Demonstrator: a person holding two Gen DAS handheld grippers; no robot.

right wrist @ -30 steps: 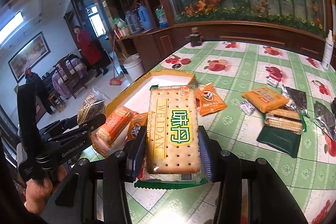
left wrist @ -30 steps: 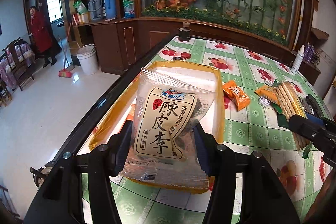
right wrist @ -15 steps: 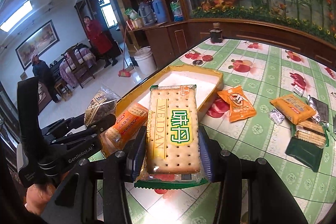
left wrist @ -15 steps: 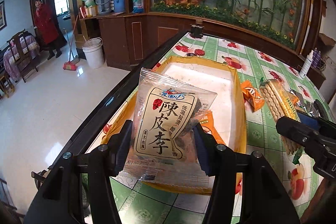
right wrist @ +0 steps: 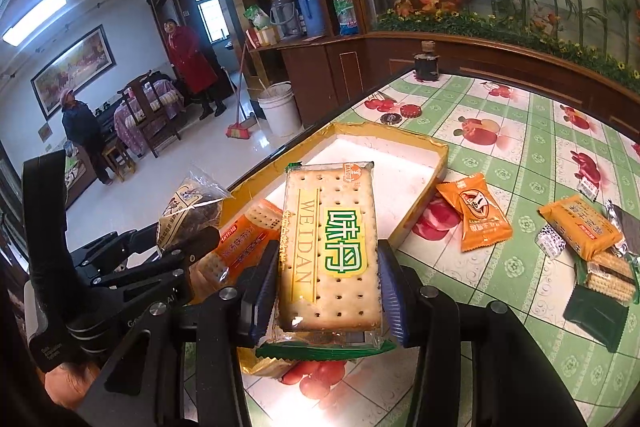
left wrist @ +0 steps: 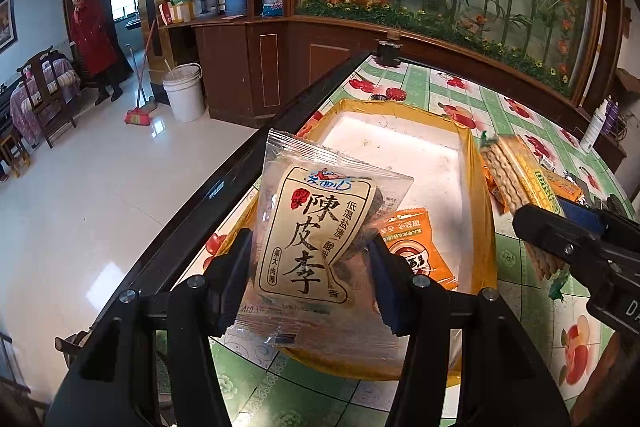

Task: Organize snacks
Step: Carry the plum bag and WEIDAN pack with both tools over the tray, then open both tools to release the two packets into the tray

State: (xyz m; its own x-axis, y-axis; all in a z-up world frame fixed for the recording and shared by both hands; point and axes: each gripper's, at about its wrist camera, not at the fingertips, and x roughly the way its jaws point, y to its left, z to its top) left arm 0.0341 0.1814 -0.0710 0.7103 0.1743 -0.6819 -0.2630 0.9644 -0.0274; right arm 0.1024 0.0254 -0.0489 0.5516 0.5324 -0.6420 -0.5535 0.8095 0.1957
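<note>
My left gripper (left wrist: 312,275) is shut on a clear bag of dried plums (left wrist: 320,235) with a cream label, held above the near end of a yellow-rimmed white tray (left wrist: 478,187). An orange snack packet (left wrist: 416,247) lies in the tray below it. My right gripper (right wrist: 328,291) is shut on a WEIDAN cracker pack (right wrist: 330,251), held over the tray's near corner (right wrist: 440,151). In the right wrist view the left gripper (right wrist: 176,251) with its plum bag (right wrist: 192,207) is at the left, over an orange cracker packet (right wrist: 244,231) in the tray.
Loose snacks lie on the green fruit-print tablecloth (right wrist: 532,155): an orange packet (right wrist: 478,215), an orange cracker pack (right wrist: 580,231), a green-wrapped cracker pack (right wrist: 604,287). A dark jar (right wrist: 426,65) stands at the far table edge. Two people (right wrist: 188,63) stand across the room.
Both grippers have carried their packs to the left and a little lower, toward the tray. The tray now lies more under the cracker pack. Both grips are unchanged.
</note>
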